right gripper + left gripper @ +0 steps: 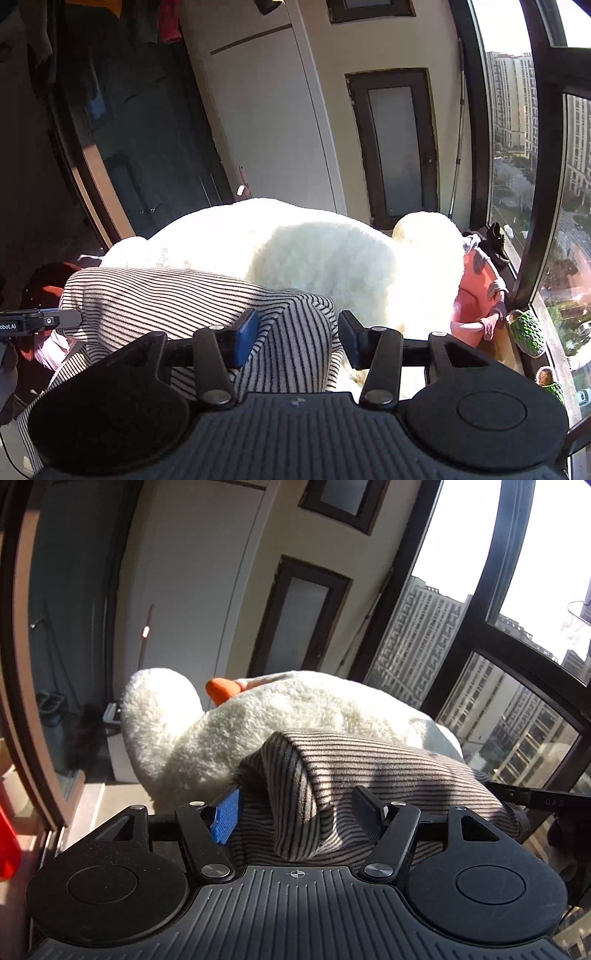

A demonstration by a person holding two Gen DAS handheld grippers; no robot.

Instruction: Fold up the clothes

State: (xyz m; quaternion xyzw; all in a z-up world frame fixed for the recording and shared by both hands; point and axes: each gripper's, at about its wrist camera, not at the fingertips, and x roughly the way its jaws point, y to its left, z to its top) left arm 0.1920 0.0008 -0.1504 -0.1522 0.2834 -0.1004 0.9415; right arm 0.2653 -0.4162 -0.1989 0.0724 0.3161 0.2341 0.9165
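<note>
Folding a soft striped top draped over a plush toy

Handling should be easy on weight but awkward on shape: the striped top looks light, limp and a little stretchy, so it will sag wherever it is not held. Best hold, as I judge it, is a doubled edge or hem on each side, pinched deep so the knit does not slide off the pads.

Left first: the left gripper has its jaws apart, with a rolled fold of the cloth bulging up between them; the blue pad sits just beside the fabric and I cannot tell whether it touches. The top lies bunched over the near side of a big white plush toy with an orange beak.

Moving right: the right gripper is likewise spread, not clamped, a flap of cloth lying between the fingers and against the left pad. Thin dark stripes on pale beige, finely ribbed, creased and half in sun. A pink tub stands beyond the toy's right edge, by the window
</note>
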